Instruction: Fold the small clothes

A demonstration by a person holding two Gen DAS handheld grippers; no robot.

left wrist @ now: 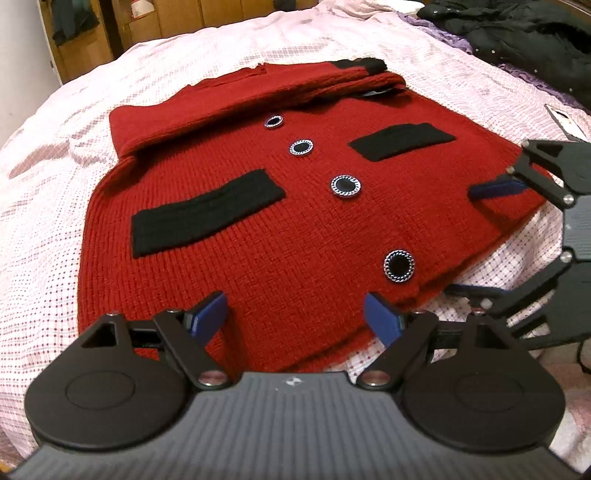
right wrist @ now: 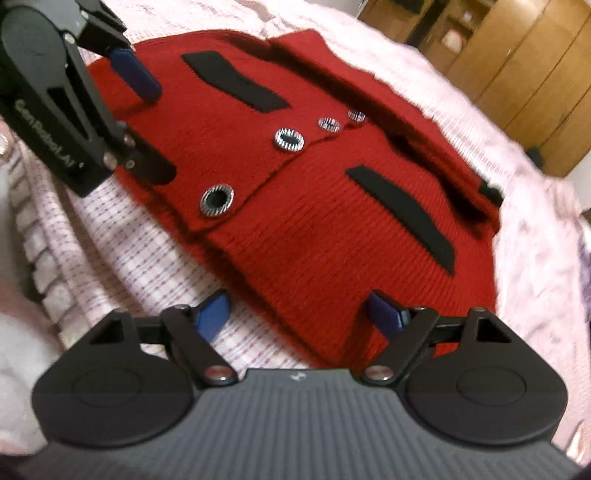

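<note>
A red knit cardigan (left wrist: 258, 206) with black pocket flaps and round silver-rimmed buttons lies flat on the bed, its sleeves folded across the top. It also shows in the right wrist view (right wrist: 332, 221). My left gripper (left wrist: 295, 314) is open and empty, its blue fingers hovering over the cardigan's near hem. My right gripper (right wrist: 295, 314) is open and empty at the hem's other corner. The right gripper shows in the left wrist view (left wrist: 480, 240) at the right edge. The left gripper shows in the right wrist view (right wrist: 147, 122) at top left.
The bed sheet (left wrist: 44, 221) is pink-checked white and wrinkled. A black coat (left wrist: 517, 33) and purple cloth lie at the far right. Wooden cabinets (right wrist: 517, 66) stand beyond the bed. A small card (left wrist: 563, 120) lies near the right edge.
</note>
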